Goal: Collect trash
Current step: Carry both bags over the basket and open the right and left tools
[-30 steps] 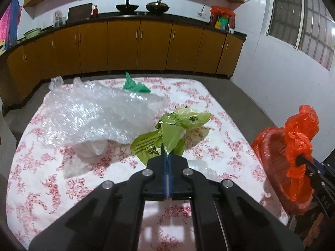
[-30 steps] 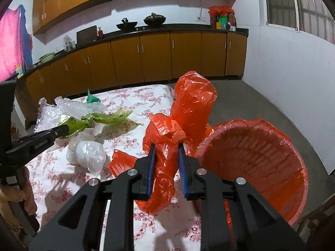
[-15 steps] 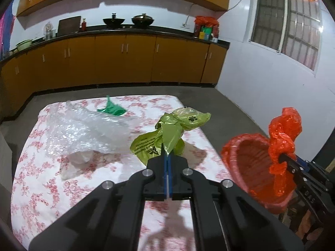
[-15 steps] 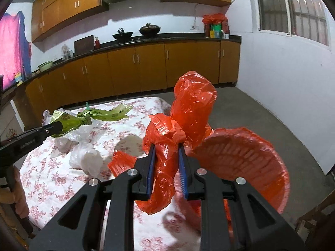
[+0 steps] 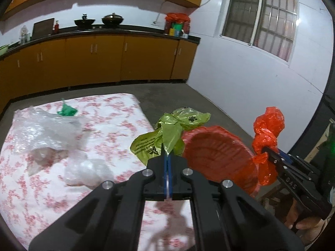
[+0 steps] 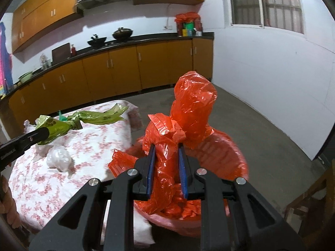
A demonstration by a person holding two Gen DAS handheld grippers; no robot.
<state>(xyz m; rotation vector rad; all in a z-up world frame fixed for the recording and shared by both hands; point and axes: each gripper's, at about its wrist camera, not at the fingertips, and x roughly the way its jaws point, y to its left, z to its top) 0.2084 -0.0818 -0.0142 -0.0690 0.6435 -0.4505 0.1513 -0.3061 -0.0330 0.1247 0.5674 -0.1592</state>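
- Farthest left of the red tub [image 5: 217, 156], crumpled clear plastic wrap [image 5: 44, 129] and a small green scrap [image 5: 67, 110] lie on the flowered tablecloth [image 5: 41, 198]; they look like trash not yet collected.
- A smaller wad of clear plastic [image 5: 85, 173] sits nearer the tub, also loose on the cloth.
- The left gripper [image 5: 166, 156] is pinched fully together on a fold of the green paw-print bag [image 5: 167, 133]; the bag hangs in the air just left of the tub's rim, clear of the cloth, probably being carried over for dropping in.
- The tub stands off the table's corner, right of the cloth. From the right wrist view its inside [image 6: 222, 152] shows red plastic and, on the bottom, what seem to be small red pieces; I cannot tell what they are.
- The right gripper [image 6: 166, 156] is narrowed onto a bunched neck of the red plastic bag [image 6: 192, 104], pads pressing both sides. The bag's puffed top stands above the tub, so it is likely held ready to go inside or to be pulled open as a liner.
- No green or clear trash is visible inside the tub.
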